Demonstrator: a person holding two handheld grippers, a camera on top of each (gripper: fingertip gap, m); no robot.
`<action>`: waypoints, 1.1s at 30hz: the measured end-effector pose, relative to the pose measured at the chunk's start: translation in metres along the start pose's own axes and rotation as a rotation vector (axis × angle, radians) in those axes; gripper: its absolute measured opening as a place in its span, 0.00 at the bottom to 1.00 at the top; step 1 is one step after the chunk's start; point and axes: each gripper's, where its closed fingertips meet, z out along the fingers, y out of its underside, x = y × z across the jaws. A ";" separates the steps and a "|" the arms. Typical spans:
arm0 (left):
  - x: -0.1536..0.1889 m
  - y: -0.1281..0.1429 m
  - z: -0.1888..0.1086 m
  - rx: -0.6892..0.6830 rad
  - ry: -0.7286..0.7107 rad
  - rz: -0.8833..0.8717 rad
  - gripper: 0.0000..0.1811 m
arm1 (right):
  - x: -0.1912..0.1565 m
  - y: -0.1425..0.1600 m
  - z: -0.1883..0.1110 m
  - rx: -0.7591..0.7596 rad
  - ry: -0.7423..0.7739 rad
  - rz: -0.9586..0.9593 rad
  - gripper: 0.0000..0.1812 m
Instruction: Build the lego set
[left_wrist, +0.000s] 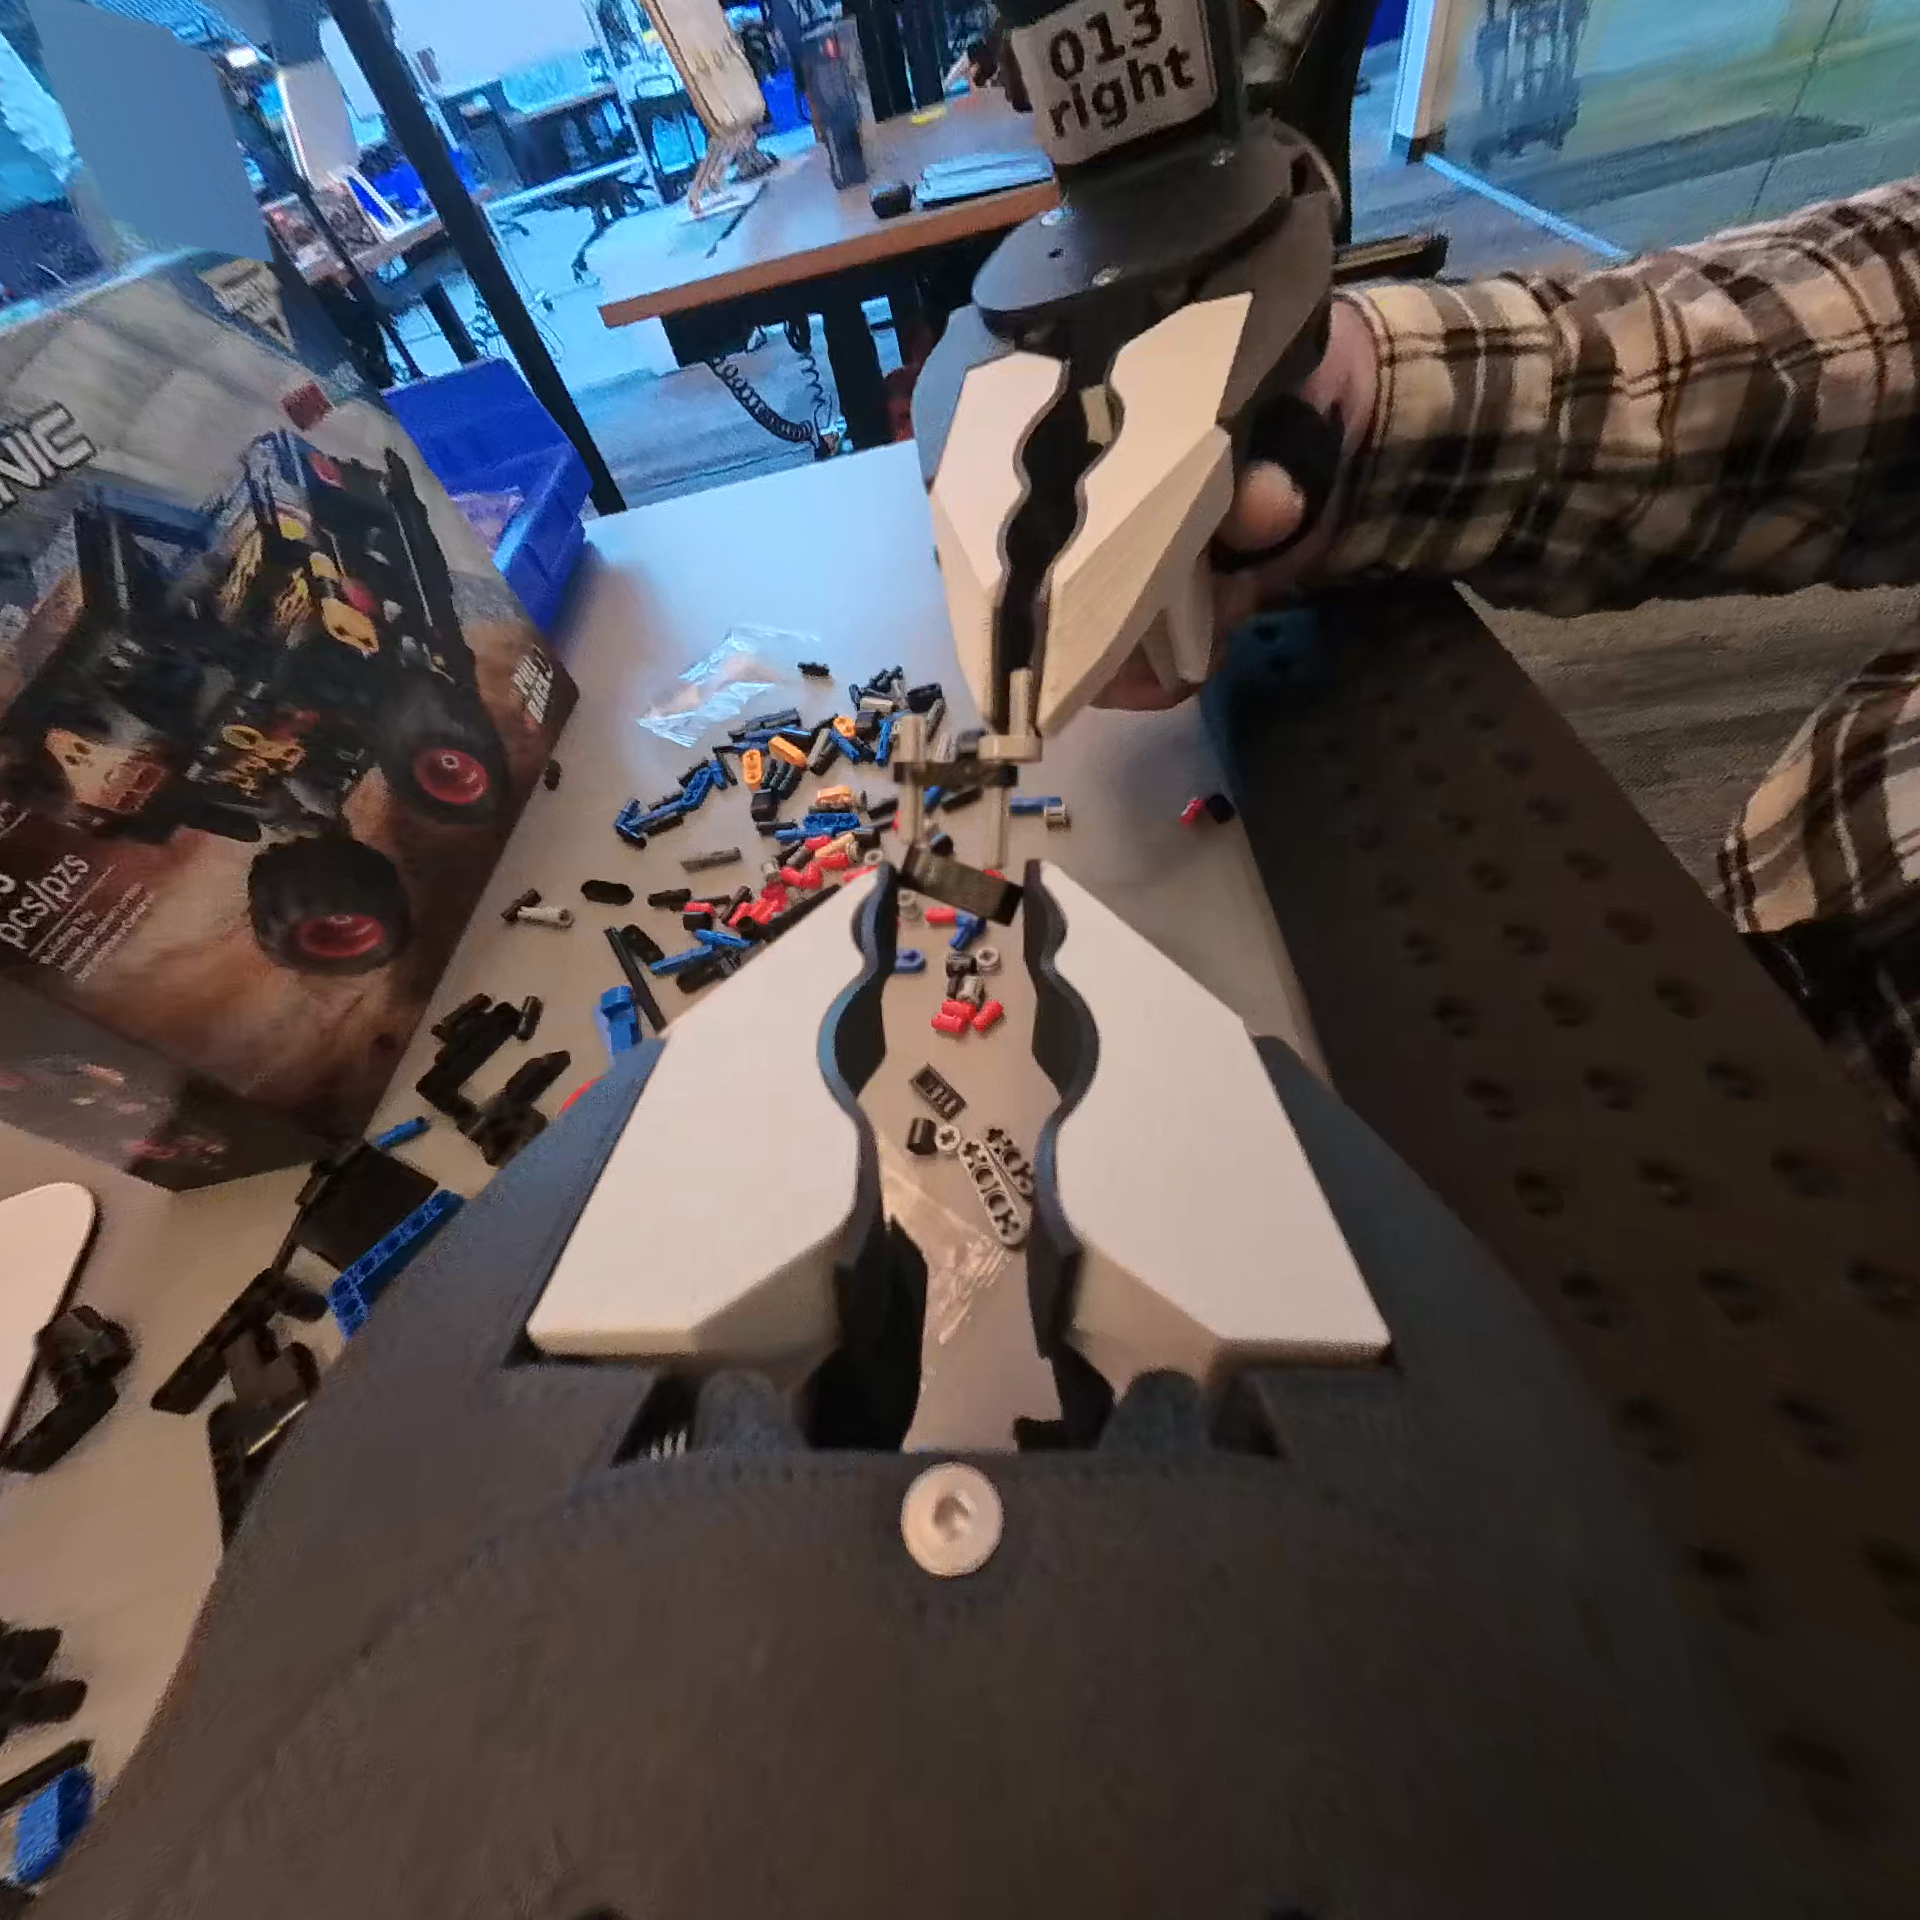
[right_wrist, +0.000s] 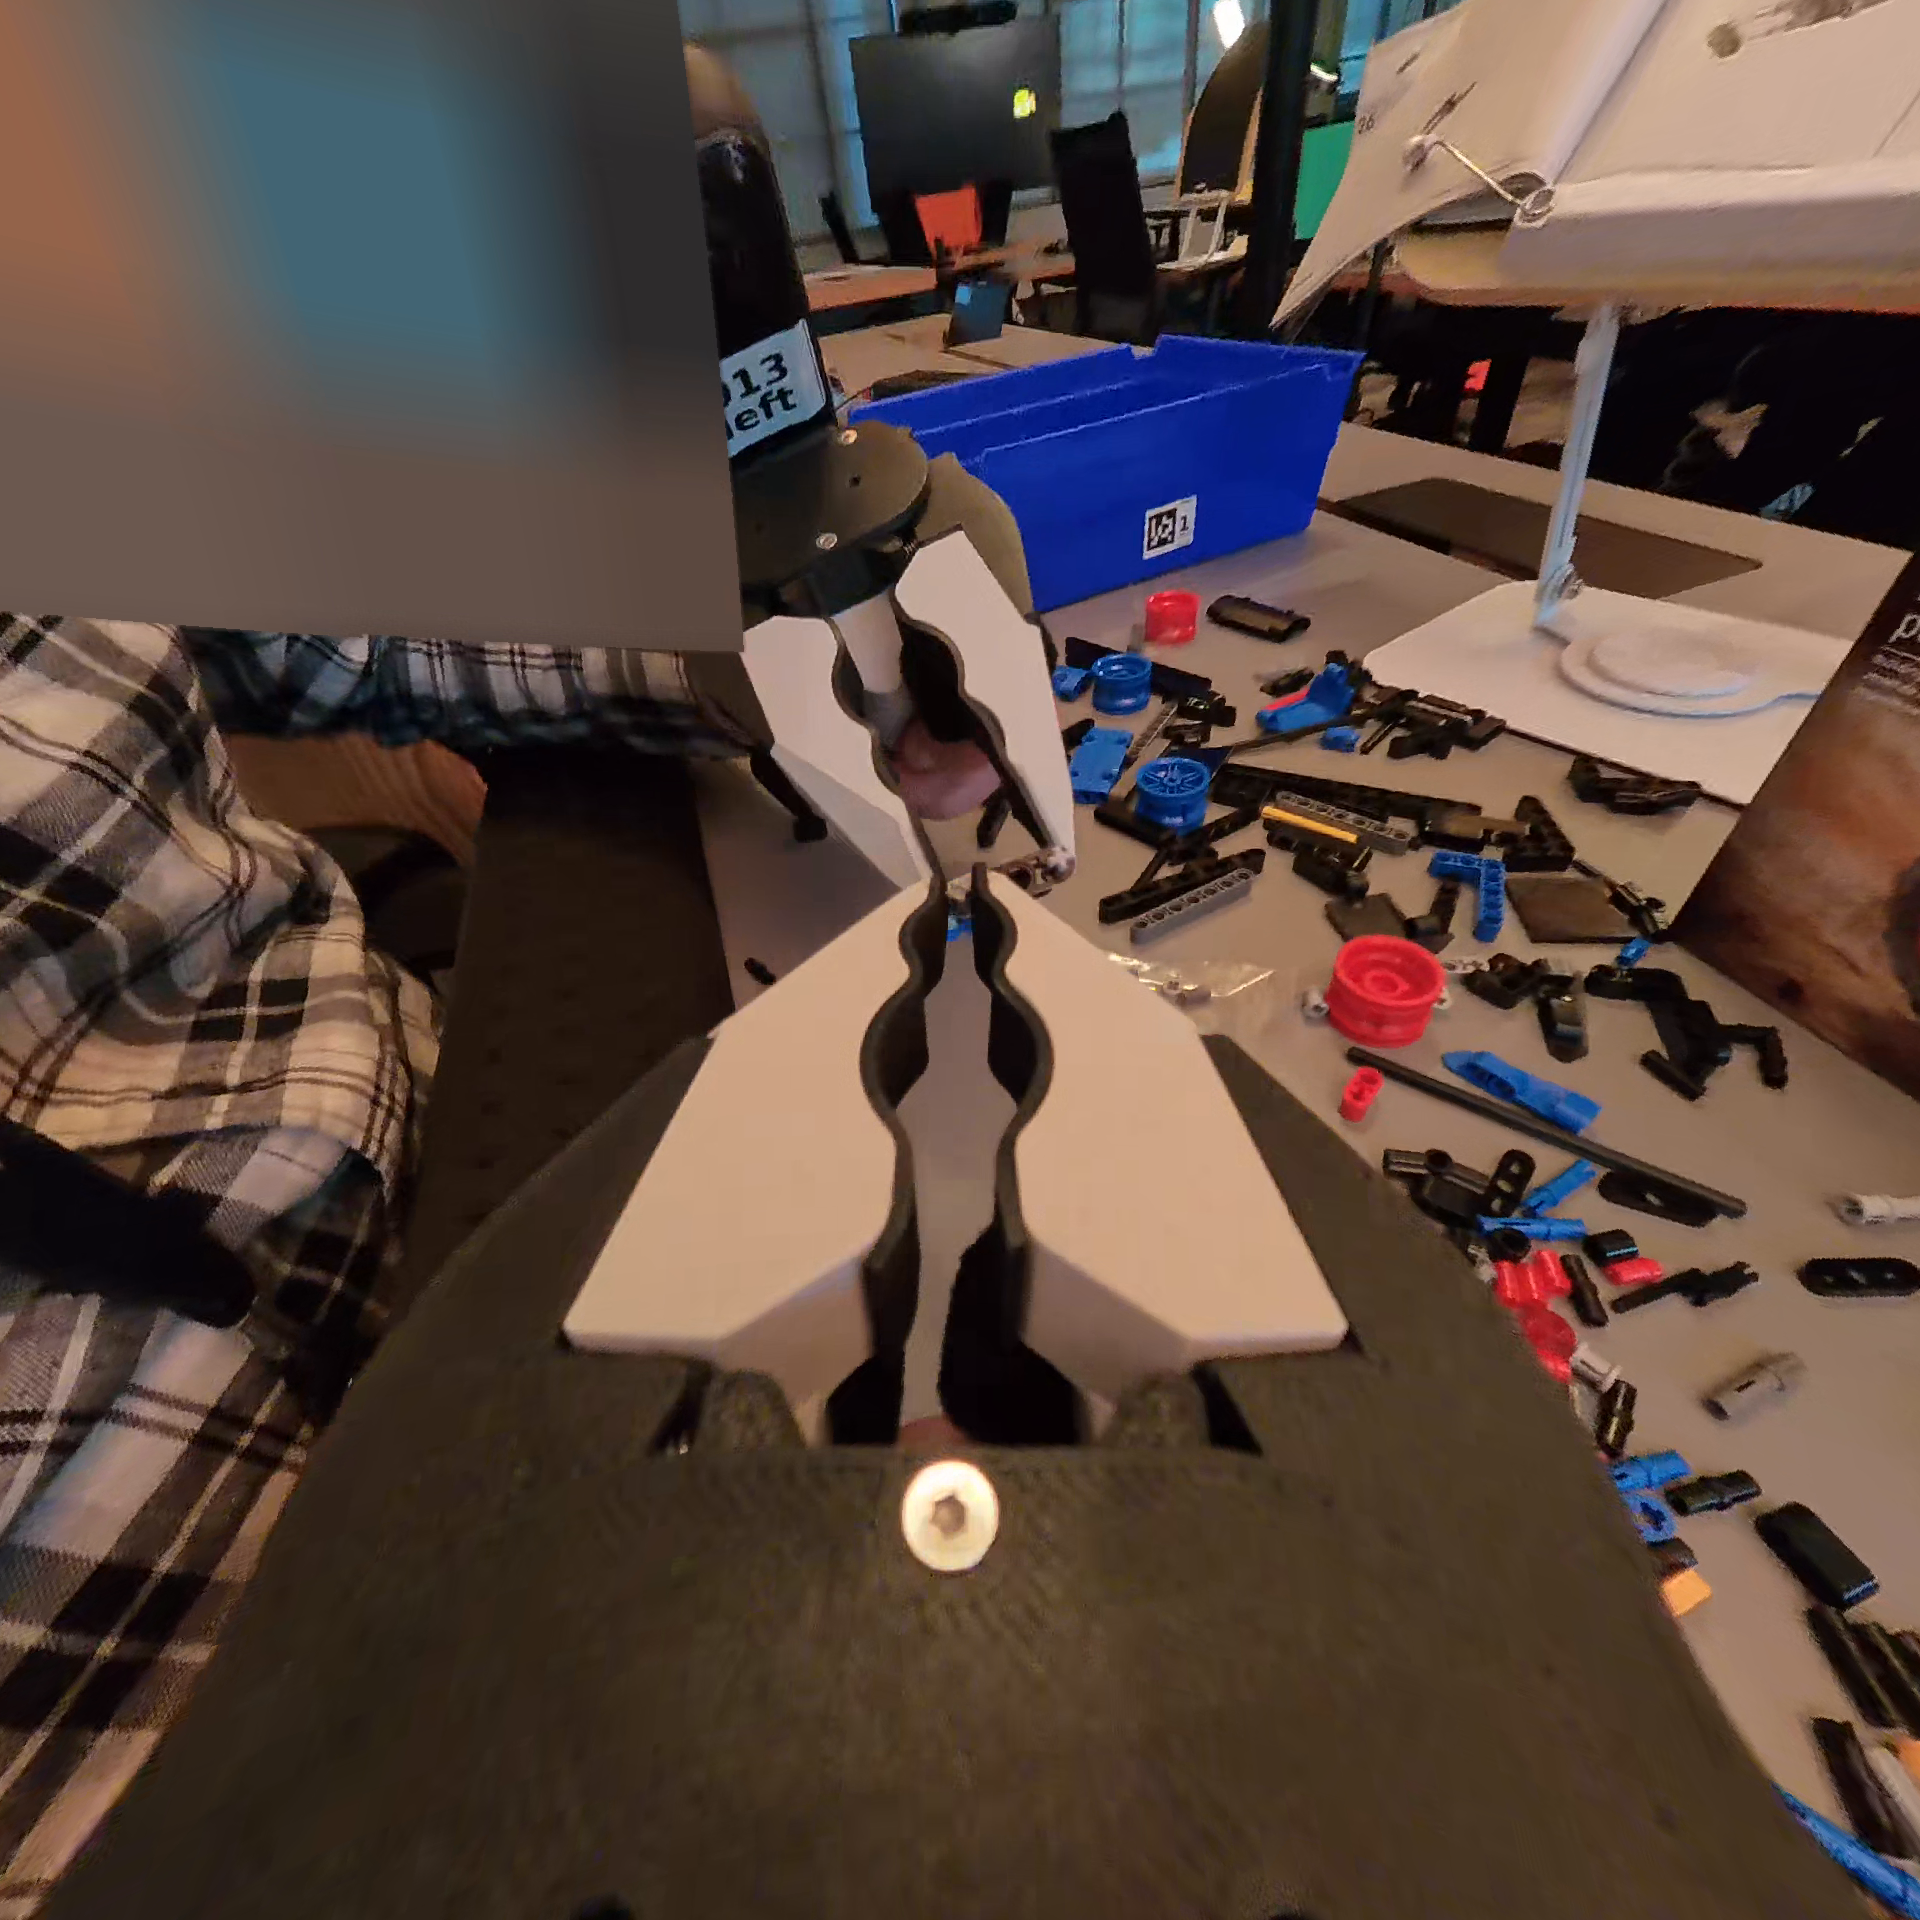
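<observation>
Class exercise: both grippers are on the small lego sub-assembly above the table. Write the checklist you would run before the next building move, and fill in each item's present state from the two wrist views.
1. Left gripper shut on the black plate at the base of the sub-assembly: ok.
2. Right gripper shut on the grey connector at the top: ok.
3. Sub-assembly held clear of the loose pieces on the table: ok.
4. Grey connector fully seated: cannot tell.
5. Instruction booklet open on its stand: ok.
6. Next part identified: cannot tell.
</observation>
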 end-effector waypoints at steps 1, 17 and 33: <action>-0.002 -0.001 0.000 0.006 -0.012 0.003 0.12 | -0.001 -0.001 0.000 0.004 0.001 -0.001 0.02; -0.010 -0.025 -0.007 0.114 -0.082 -0.040 0.12 | -0.004 -0.021 -0.001 0.118 0.107 -0.143 0.02; -0.010 -0.041 -0.012 0.153 -0.116 -0.026 0.12 | -0.006 -0.032 0.001 0.146 0.152 -0.237 0.02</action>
